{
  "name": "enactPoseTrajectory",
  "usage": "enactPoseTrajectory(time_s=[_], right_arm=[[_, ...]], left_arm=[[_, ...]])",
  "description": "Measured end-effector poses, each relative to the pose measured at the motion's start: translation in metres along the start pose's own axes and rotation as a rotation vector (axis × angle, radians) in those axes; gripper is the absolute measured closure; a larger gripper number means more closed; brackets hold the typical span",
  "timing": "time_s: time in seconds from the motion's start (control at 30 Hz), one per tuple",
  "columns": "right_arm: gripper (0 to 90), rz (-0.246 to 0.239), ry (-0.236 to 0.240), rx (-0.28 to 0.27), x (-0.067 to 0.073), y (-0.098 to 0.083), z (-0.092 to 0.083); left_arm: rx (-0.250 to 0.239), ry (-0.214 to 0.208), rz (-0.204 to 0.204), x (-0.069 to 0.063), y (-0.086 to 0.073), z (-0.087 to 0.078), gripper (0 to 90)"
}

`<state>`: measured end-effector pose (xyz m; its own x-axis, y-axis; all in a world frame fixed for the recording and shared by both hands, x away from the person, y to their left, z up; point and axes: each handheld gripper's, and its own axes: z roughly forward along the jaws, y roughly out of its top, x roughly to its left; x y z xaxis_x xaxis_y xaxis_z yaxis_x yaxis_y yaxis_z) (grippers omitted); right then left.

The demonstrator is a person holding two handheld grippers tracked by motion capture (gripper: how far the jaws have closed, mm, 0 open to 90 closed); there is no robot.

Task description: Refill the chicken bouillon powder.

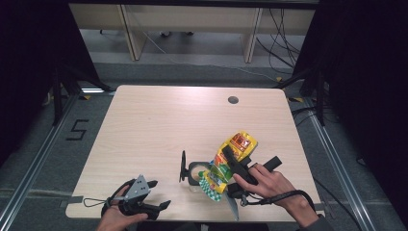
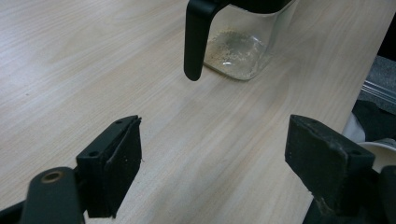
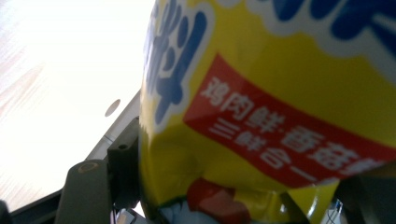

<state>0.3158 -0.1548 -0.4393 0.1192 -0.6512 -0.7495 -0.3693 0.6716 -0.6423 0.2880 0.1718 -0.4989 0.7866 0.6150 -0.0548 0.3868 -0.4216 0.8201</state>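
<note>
Currently right gripper (image 1: 230,161) clamps yellow seasoning bag (image 1: 230,161), bag tilted over glass jug (image 1: 196,174) near table (image 1: 159,120) front edge, right of centre. Jug upright, black handle (image 2: 196,39), thin layer of pale powder at bottom. Left gripper (image 1: 159,195) at front-left corner, jaws wide, nothing between, pointing toward jug, apart from it.

My table (image 1: 159,125) was pale wood-grain laminate, smooth and matt. The yellow bag (image 1: 231,161) looked like glossy, crinkled plastic film. The jar (image 2: 240,51) was clear, perhaps glass, with a matt black plastic handle (image 2: 196,39).
</note>
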Motion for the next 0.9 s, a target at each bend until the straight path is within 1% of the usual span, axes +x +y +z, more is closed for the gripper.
enactPoseTrajectory(time_s=[0.03,0.07,0.1,0.13,0.17,0.2,0.23,0.27,0.3,0.33,0.37,0.4,0.43,0.47,0.5,0.53,0.57,0.6,0.63,0.67,0.7,0.73,0.77,0.8,0.83,0.87,0.9], right_arm=[[31.8,-0.002,0.0,0.002,-0.0007,-0.0001,-0.0001],[31.8,-0.006,0.006,0.0,-0.0004,0.0003,0.0002],[31.8,-0.006,0.011,0.005,0.0008,0.0009,-0.0003],[31.8,-0.025,0.003,-0.015,0.0004,0.001,0.0006],[31.8,-0.023,0.013,-0.013,0.0009,0.0009,0.0009],[31.8,-0.033,-0.018,-0.007,0.001,0.001,0.0003],[31.8,-0.009,0.014,-0.002,0.0016,0.0003,0.001],[31.8,-0.041,0.007,-0.012,-0.0012,0.0002,0.0012],[31.8,0.015,-0.024,0.018,0.0031,-0.0004,-0.0016],[31.8,0.001,0.005,0.003,0.0011,-0.0007,-0.0006],[31.8,-0.003,0.011,-0.001,0.001,-0.0007,-0.0004],[31.8,-0.004,0.016,-0.004,0.0009,-0.0011,-0.0003],[31.8,-0.002,0.017,0.003,0.0001,-0.0018,-0.0003],[31.8,-0.005,0.019,0.004,-0.0001,-0.0024,0.0005],[31.8,0.006,0.005,0.013,-0.0002,-0.0033,0.0005],[31.8,0.01,-0.006,0.014,-0.0003,-0.0039,0.0006],[31.8,0.0,0.021,0.007,-0.0009,-0.0038,0.0014],[31.8,-0.002,-0.001,0.016,0.0007,-0.0033,0.0004],[31.8,0.002,0.019,0.007,0.0003,-0.0037,0.0007],[31.8,0.001,0.024,0.005,-0.0005,-0.0043,0.0009],[31.8,0.002,-0.002,0.02,-0.001,-0.0046,0.0002],[31.8,0.0,0.019,0.012,-0.0022,-0.0046,0.0013],[31.8,0.009,-0.006,0.021,-0.0003,-0.0039,-0.0002],[31.9,-0.003,0.026,0.005,-0.0011,-0.0037,0.0007],[31.9,0.008,0.002,0.023,-0.0012,-0.0032,-0.0005],[31.9,0.003,0.007,0.017,-0.0028,-0.0032,0.0006],[31.9,0.002,0.019,0.008,-0.0032,-0.0029,0.0006]], left_arm=[[0.004,0.004,-0.021,-0.001,-0.0006,0.0001,18.4],[0.004,0.002,-0.026,-0.0015,-0.0008,0.0006,18.4],[0.008,0.001,0.008,0.0,0.0001,0.0001,18.4],[0.0,-0.003,-0.028,-0.0026,-0.0003,0.0006,18.4],[-0.013,-0.002,-0.028,-0.0026,-0.0006,0.0014,18.4],[-0.015,0.001,-0.029,-0.0024,-0.0006,0.0012,18.4],[0.009,0.01,-0.001,-0.0002,-0.0002,-0.0002,18.4],[0.022,0.004,0.002,0.0005,0.0,-0.001,18.4],[0.004,0.0,-0.018,-0.001,-0.0004,0.0001,18.4],[0.005,-0.002,0.002,0.0002,0.0001,-0.0002,18.4],[0.021,0.004,0.02,0.0013,0.0003,-0.0009,18.4],[0.011,0.004,0.013,0.0002,0.0003,-0.0004,18.4],[-0.016,-0.002,-0.001,-0.0008,-0.0004,0.0011,18.4],[0.0,0.01,-0.008,-0.0008,-0.0005,0.0005,18.4],[-0.012,0.003,-0.025,-0.0018,-0.0006,0.0009,18.4],[-0.01,0.004,-0.02,-0.0016,-0.0003,0.0006,18.4],[0.007,-0.002,0.005,0.0004,0.0002,-0.0003,18.4],[0.005,0.004,0.005,0.0002,0.0,-0.0001,18.4],[0.018,0.004,0.021,0.0011,0.0003,-0.001,18.4],[0.003,0.008,0.014,0.0004,0.0,0.0001,18.4],[-0.004,0.004,-0.002,-0.0008,0.0002,-0.0002,18.4],[-0.011,0.001,-0.005,-0.0008,0.0,0.0006,18.4],[0.024,0.002,0.022,0.0014,0.0005,-0.0013,18.4],[0.016,0.006,0.019,0.0008,0.0002,-0.0008,18.4],[-0.006,0.004,0.01,0.0004,-0.0004,0.0006,18.4],[-0.008,0.004,0.0,-0.0004,-0.0002,0.0004,18.4],[-0.002,0.003,0.0,-0.0004,0.0001,0.0002,18.4]])
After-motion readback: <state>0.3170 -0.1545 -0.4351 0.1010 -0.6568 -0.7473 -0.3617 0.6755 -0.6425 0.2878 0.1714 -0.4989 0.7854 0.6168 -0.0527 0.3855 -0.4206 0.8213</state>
